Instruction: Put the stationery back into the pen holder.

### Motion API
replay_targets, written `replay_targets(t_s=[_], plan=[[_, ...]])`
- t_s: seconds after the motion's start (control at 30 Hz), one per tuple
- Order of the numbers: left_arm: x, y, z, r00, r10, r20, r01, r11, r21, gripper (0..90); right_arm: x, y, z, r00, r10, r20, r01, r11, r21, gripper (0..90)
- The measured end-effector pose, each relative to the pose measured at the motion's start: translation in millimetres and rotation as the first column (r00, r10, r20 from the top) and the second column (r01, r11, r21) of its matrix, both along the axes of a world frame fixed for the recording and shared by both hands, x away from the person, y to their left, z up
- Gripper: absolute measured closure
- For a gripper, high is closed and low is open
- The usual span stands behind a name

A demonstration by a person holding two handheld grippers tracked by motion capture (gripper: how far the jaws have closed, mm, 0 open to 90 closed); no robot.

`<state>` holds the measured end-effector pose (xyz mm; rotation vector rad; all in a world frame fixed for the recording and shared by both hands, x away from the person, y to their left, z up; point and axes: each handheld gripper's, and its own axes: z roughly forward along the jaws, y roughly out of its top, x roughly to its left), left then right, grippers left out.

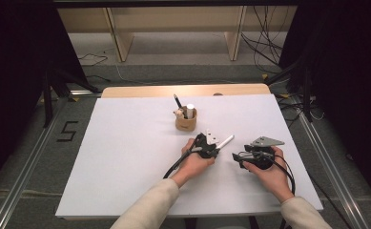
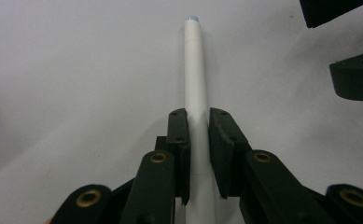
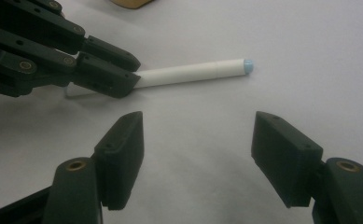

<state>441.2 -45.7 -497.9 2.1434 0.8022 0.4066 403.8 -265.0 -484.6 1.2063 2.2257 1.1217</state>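
Scene: I work at a table covered by a white sheet, seen from above, with my forearms entering from six o'clock.
My left gripper: it sits near the centre of the sheet and points toward two o'clock.
Left jaws: clenched on a white marker; in the left gripper view my two black pads press its barrel from both sides.
White marker: a slim white tube with a pale blue tip. In the high view it juts out of my left jaws toward two o'clock, low over the sheet, between my two grippers. In the left gripper view it runs straight up to twelve o'clock.
My right gripper: it rests at about four o'clock from the left one, close by, and points toward nine o'clock. A grey three-cornered plate tops it.
Right jaws: released and wide apart, with bare sheet between them. In the right gripper view the marker lies beyond my pads at twelve o'clock, apart from them, its blue tip toward two o'clock.
Pen holder: a small tan cup standing upright at about eleven o'clock from my left gripper, near it. A dark pen and a white stick stand in it.
Hands: each hand wraps the body of its gripper, and a black cable trails back from each.
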Motion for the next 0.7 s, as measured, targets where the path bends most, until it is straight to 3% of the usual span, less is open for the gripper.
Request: replay_targets(t_s=[0.7], plan=[[-3.9,-2.6,0.5,0.9995,0.006,0.032,-0.007,0.9997,0.021,79.2,0.7,-0.8,-0.5,1.0,-0.006,-0.001,0.006,1.0,0.001,35.5]])
